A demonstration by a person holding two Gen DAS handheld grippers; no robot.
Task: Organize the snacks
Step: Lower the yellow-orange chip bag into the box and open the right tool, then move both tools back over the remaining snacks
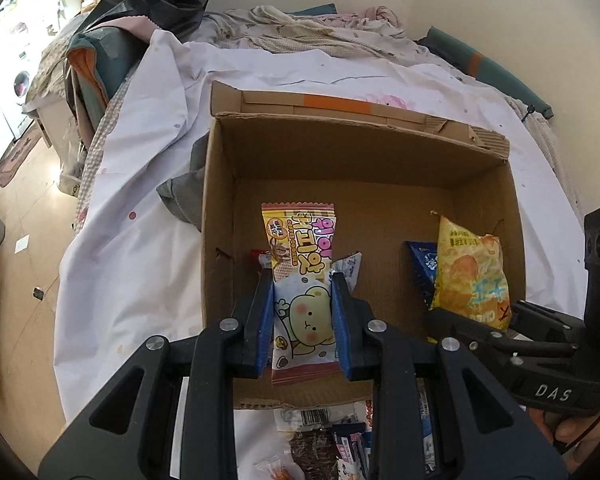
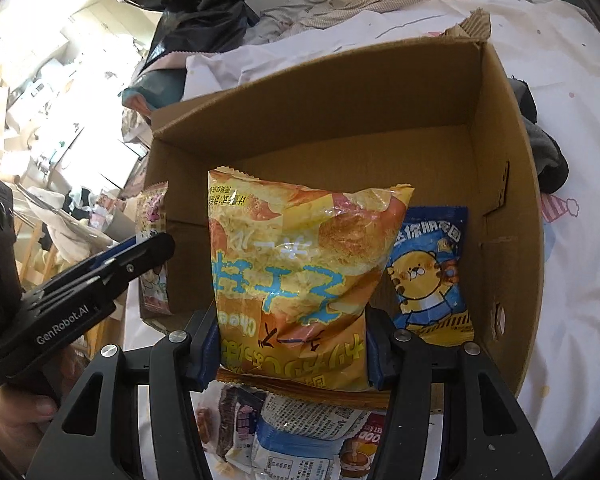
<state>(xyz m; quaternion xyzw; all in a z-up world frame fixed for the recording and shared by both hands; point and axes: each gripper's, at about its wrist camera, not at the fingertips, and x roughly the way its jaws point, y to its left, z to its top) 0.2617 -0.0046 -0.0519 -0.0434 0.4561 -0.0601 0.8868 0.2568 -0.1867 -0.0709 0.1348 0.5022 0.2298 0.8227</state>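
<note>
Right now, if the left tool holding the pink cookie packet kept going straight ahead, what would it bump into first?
Probably the brown cardboard box: the left tool, clamped on the pink and yellow bear-print cookie packet, points down into it, so the packet's far end would likely meet the box floor first. Depth is hard to judge.

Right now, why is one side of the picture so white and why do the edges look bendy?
Right wrist view: daylight washes out the room at left, and glare shines on the yellow snack bag. Left wrist view: the fisheye lens bows the cardboard box walls, and the corners go dark.

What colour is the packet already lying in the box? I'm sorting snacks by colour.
Blue packet, with a yellow bear; right wrist view.
</note>
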